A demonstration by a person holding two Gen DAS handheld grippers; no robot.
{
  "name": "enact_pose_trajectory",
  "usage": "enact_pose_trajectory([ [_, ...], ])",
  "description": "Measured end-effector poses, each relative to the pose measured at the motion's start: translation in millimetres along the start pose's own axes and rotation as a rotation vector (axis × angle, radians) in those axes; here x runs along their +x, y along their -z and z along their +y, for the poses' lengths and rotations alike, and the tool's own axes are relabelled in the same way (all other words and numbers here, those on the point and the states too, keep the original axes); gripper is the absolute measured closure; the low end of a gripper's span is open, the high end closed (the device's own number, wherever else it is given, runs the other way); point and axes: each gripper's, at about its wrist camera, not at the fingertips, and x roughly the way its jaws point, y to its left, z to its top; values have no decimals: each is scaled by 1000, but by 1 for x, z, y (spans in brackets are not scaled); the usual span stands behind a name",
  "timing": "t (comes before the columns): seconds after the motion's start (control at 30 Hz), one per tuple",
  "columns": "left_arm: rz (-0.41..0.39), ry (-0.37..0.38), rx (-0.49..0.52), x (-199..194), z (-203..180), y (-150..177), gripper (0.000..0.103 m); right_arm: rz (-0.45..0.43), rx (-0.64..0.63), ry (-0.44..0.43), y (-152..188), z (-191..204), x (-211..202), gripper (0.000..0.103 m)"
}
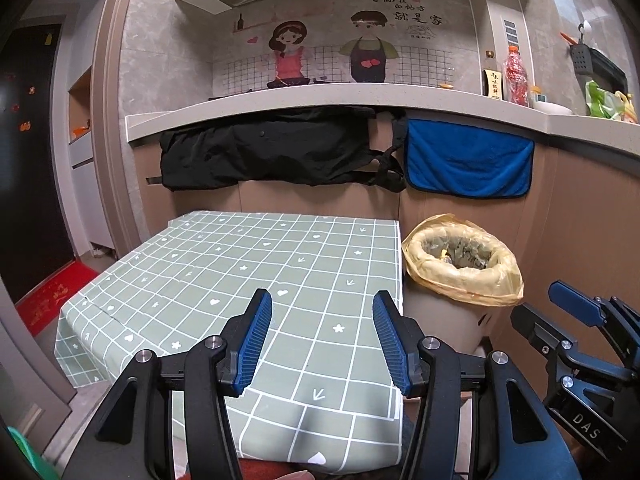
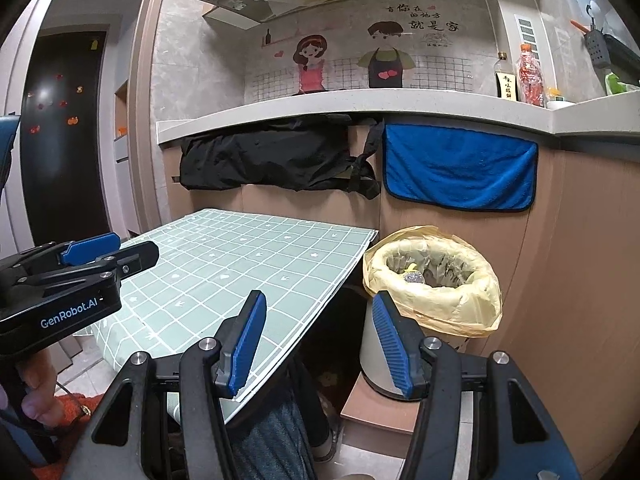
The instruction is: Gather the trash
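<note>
Both tongs gape empty: left gripper low-centre over the green grid-checked tablecloth, right gripper likewise. Trash sits inside the yellow-bagged grey bin, centre-right beside the table; collecting looks finished

"GenRobot.AI" in white on the black body of the left gripper, off to the left of the right gripper's fingers. "DAS" in pale letters on the black side of the right gripper, low and right of the left gripper's fingers. Far ahead and above both sets of fingers, black Chinese handwriting on the wall sticker next to the cartoon boy: 有你在的地方就是家, with a tiny unreadable line under a small drawing below it. Up right of the fingers, a dark bottle on the counter with a yellow label in vertical Chinese characters, too small to make out properly.
</note>
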Motion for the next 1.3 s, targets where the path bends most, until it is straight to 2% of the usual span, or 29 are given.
enact_pose_trajectory([
  [1.3,10,22,17,3,-5,1,49,-8,14,5,2,-5,-2,50],
])
